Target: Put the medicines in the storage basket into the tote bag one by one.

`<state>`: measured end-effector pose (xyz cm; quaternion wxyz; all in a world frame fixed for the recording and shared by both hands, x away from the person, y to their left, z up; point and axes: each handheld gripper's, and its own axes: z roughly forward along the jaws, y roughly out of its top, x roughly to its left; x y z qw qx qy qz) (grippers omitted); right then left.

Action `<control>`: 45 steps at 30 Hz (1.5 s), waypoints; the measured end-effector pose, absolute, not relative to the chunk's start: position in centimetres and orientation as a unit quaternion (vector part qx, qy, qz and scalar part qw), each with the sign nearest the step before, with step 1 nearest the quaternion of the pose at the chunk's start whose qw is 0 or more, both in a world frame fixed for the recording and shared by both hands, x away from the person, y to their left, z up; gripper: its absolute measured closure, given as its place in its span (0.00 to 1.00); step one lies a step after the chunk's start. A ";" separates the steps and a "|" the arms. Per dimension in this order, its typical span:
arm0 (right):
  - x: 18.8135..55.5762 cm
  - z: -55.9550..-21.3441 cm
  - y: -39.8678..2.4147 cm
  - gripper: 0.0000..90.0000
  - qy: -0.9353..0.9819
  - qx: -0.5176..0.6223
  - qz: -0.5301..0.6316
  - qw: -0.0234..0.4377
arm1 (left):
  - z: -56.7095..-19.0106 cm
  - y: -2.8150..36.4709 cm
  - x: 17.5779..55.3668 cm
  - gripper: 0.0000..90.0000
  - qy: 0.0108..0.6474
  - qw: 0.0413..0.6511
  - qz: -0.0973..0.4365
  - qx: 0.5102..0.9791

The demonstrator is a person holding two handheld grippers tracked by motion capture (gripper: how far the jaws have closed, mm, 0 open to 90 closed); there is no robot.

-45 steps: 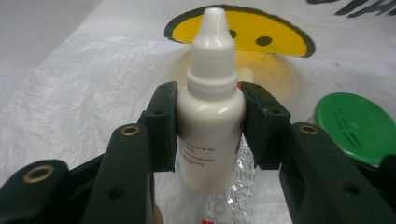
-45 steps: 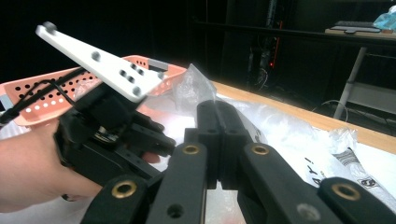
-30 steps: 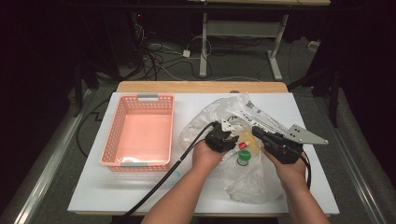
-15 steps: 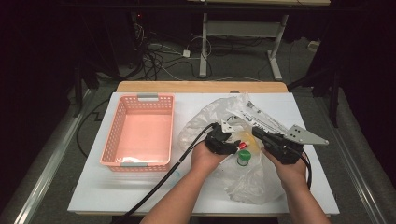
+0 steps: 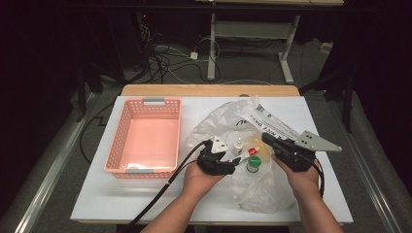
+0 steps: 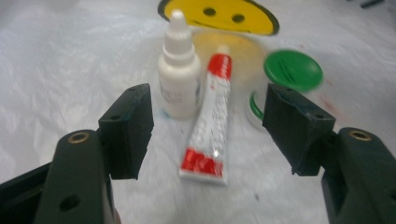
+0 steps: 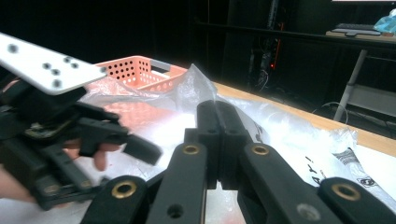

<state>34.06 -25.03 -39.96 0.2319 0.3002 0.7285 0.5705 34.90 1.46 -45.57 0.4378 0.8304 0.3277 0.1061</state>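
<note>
Left gripper view: the left gripper (image 6: pixel 208 133) has two black jaws standing apart with nothing pressed between the pads; they have just been opening. One red-and-white tube (image 6: pixel 208 121) lies flat on the clear plastic bag (image 6: pixel 60 70) in the gap between the jaws, touching neither pad. One white dropper bottle (image 6: pixel 178 74) stands upright just beside the tube, at its cap end. One green-lidded jar (image 6: pixel 292 70) sits on the tube's other side; its lower part is hidden behind the jaw and its edge is blurred. One yellow smiley-face disc (image 6: pixel 219 16) lies beyond the tube, cut off by the top edge of the frame.

Right gripper view: the right gripper (image 7: pixel 219 116) has its two jaws clenched together. Crumpled bag film rises right behind the tips; whether any film is pinched between them cannot be told. The left gripper appears here out of focus.

High view: one pink basket (image 5: pixel 145 136) stands well apart from the tube, on the far side of the left gripper. Two hands enter from the bottom edge, forearms cut off. One bag covers the white table (image 5: pixel 97 199) around the tube. Print on the bag is too small to read.
</note>
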 end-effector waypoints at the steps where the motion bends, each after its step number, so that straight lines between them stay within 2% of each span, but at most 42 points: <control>1: 34.0 -40.0 -25.0 1.00 0.729 0.300 0.570 0.233 | -45.7 1.8 34.5 0.36 0.327 0.439 0.103 0.831; 7: 33.9 -39.9 -24.7 1.00 0.730 0.299 0.569 0.232 | -46.7 3.6 32.0 0.33 0.324 0.437 0.094 0.834; 15: 33.8 -40.0 -24.7 1.00 0.732 0.299 0.566 0.232 | -48.1 5.8 29.9 0.22 0.323 0.413 0.085 0.847; 17: 33.8 -40.1 -24.8 1.00 0.734 0.299 0.564 0.232 | -48.5 6.0 29.6 0.16 0.323 0.397 0.078 0.856; 19: 33.8 -40.3 -25.0 1.00 0.734 0.302 0.563 0.231 | -48.7 6.2 29.3 0.16 0.320 0.391 0.084 0.859; 24: 33.7 -40.3 -25.3 1.00 0.734 0.304 0.560 0.235 | -49.2 5.7 29.8 0.02 0.337 0.359 0.076 0.867; 30: 33.4 -40.3 -25.4 1.00 0.735 0.307 0.556 0.237 | -49.4 3.6 31.6 0.00 0.340 0.323 0.079 0.879; 36: 33.4 -40.3 -25.5 1.00 0.734 0.310 0.555 0.239 | -49.3 3.3 31.8 0.15 0.348 0.335 0.084 0.871; 39: 33.3 -40.3 -25.4 1.00 0.735 0.309 0.555 0.237 | -49.3 3.4 31.6 0.27 0.353 0.345 0.088 0.865; 40: 33.3 -40.3 -25.4 1.00 0.735 0.312 0.554 0.236 | -49.3 3.4 31.6 0.34 0.351 0.350 0.089 0.864; 42: 33.3 -40.3 -25.3 1.00 0.735 0.309 0.555 0.238 | -49.3 3.4 31.4 0.60 0.346 0.360 0.093 0.862; 44: 33.4 -40.4 -25.2 1.00 0.735 0.310 0.555 0.235 | -49.3 3.4 31.6 0.75 0.353 0.361 0.090 0.858; 45: 33.4 -40.4 -25.1 1.00 0.735 0.310 0.556 0.234 | -49.3 3.4 31.6 0.79 0.352 0.361 0.089 0.859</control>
